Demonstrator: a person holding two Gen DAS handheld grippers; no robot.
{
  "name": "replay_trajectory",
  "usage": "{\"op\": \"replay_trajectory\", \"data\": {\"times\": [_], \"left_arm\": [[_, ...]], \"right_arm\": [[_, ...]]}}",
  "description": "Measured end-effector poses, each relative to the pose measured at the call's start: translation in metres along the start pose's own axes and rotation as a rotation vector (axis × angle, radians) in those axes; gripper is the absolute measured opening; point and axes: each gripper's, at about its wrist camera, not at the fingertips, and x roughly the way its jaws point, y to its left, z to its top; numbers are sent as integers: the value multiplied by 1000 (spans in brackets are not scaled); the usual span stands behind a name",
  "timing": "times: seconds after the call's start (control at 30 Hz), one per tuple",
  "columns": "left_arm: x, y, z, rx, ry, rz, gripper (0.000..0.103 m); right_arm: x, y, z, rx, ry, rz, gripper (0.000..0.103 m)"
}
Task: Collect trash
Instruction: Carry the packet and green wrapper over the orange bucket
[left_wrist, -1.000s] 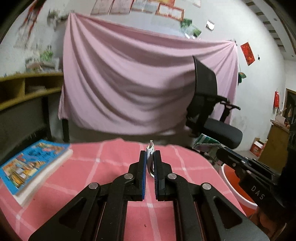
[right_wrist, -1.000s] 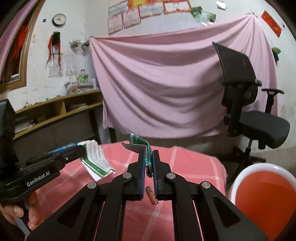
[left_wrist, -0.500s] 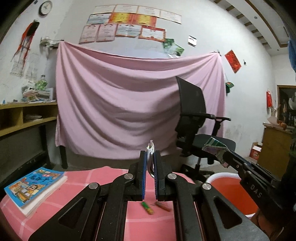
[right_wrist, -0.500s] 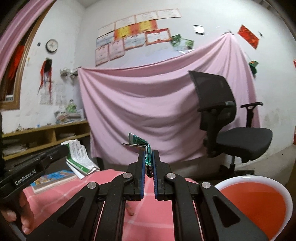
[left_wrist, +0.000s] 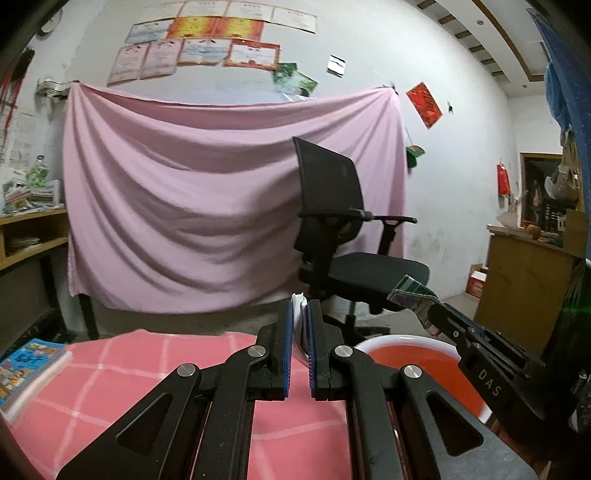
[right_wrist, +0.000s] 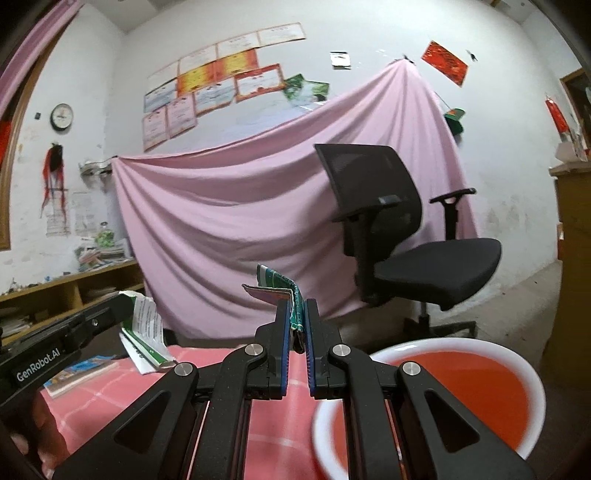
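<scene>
The left claw (left_wrist: 299, 314) pinches a white wrapper (right_wrist: 146, 326) above the bench (left_wrist: 122, 373). The right claw (right_wrist: 295, 317) pinches a green packet (right_wrist: 275, 286) beside the red bin (right_wrist: 443, 391).

Left gripper (left_wrist: 299, 314) and right gripper (right_wrist: 297, 314) level, jaws clamped.

both tools (left_wrist: 299, 325) nearer red bin (right_wrist: 461, 387), table receding

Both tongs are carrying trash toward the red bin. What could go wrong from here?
The white-green wrapper dangles loosely from the left tongs above the checked tablecloth, not the red bin, so an early release likely misses. The right tongs pinch only an edge of the green packet; it could slip.
</scene>
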Motion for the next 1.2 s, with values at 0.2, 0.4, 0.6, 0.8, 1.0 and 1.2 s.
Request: {"op": "replay_trajectory", "data": {"times": [0.2,0.4,0.6,0.8,1.0,1.2], "left_arm": [[22,-30,-3,-8,49,-57,5],[49,-49,-9,-38,151,-115,5],[76,-55,-14,-105,277,-171,5],[86,-62,-16,-121,332,-196,5],[85,-69,-21,-119,358,-205,5],[86,-71,-25,-117,367,-212,5]], "right_arm": [[-7,-35,-8,26,44,-51,6],[-6,-62,-10,80,94,-91,6],[-4,-72,-13,106,132,-105,6],[0,-81,-17,131,177,-118,6],[1,-91,-19,169,201,-130,7],[2,-98,-19,187,217,-141,7]]}}
